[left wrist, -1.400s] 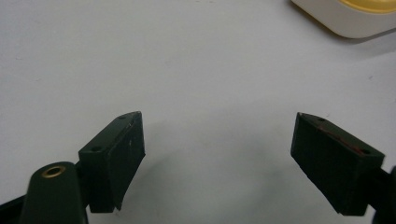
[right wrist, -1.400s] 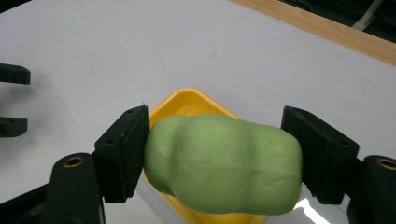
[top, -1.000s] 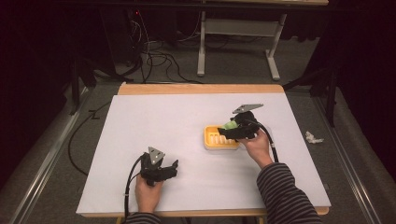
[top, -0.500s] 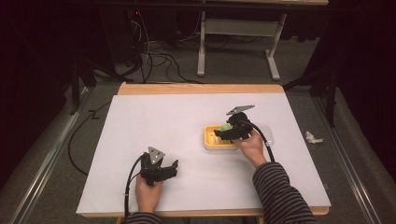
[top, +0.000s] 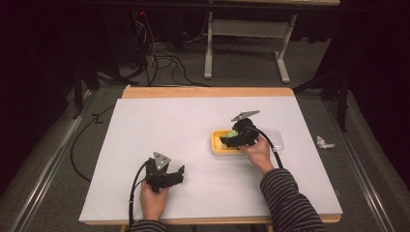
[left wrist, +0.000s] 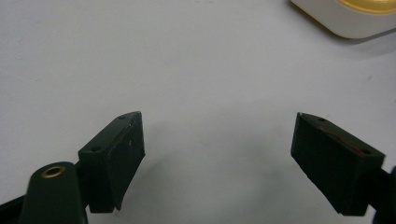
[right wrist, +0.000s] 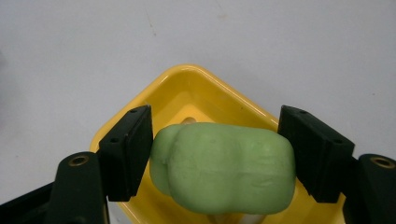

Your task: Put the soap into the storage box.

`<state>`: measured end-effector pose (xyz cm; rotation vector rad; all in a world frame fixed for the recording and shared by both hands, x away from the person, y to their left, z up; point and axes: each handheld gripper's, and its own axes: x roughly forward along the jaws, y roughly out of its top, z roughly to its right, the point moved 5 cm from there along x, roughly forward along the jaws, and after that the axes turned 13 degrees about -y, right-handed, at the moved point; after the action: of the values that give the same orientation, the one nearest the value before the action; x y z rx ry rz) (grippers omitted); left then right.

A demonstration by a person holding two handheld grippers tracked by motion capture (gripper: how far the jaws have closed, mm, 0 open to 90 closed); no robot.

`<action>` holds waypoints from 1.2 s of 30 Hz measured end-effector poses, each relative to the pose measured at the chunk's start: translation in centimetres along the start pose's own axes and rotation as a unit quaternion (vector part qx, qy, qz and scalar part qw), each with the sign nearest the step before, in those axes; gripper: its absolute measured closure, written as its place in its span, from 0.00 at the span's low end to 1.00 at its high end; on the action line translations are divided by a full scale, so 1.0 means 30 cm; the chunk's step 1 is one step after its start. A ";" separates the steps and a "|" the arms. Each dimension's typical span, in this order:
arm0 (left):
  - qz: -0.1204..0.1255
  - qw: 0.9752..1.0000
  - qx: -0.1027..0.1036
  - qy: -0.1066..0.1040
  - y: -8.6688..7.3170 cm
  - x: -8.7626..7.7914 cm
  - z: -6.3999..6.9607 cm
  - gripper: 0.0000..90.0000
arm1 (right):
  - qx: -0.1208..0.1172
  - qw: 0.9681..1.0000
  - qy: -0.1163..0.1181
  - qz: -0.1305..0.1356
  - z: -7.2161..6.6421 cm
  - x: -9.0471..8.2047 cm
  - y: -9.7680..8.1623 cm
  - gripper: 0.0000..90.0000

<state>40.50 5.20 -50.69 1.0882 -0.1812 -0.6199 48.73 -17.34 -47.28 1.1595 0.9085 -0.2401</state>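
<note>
A soft pale-green lump (right wrist: 224, 168) lies over a yellow tray (right wrist: 187, 77) with a white outer wall. My right gripper (right wrist: 215, 114) has just been closing, and both pads now touch the lump's two ends. From above, the right gripper (top: 228, 140) leans over the tray (top: 215, 145) at centre right, with the green lump (top: 233, 133) showing under it. My left gripper (top: 180, 171) rests near the table's front edge, held by a hand. Its jaws stand wide apart over bare white surface in the left gripper view (left wrist: 217, 121), with nothing between them.
White sheet (top: 159, 130) covers the table; a wooden strip runs along its far edge. A corner of the tray (left wrist: 355, 18) shows at the top right of the left gripper view. A clear lid-like piece (top: 279, 137) lies right of the tray. Crumpled paper (top: 324, 142) sits on the floor at right.
The right gripper has sunk a little onto the tray and its hand has shifted slightly left. The left gripper and hand have stayed put.
</note>
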 end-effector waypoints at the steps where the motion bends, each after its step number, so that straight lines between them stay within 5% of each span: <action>1: 0.000 1.000 0.000 0.000 0.000 0.000 0.000 0.20 | -0.003 1.000 0.002 0.005 0.003 0.000 0.001 0.32; 36: 0.001 1.000 0.000 -0.002 0.000 -0.001 0.002 0.20 | -0.022 0.999 -0.027 -0.003 0.025 -0.020 -0.023 0.37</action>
<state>40.46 5.17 -50.66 1.0862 -0.1850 -0.6200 48.31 -18.45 -47.24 1.1046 0.8653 -0.2544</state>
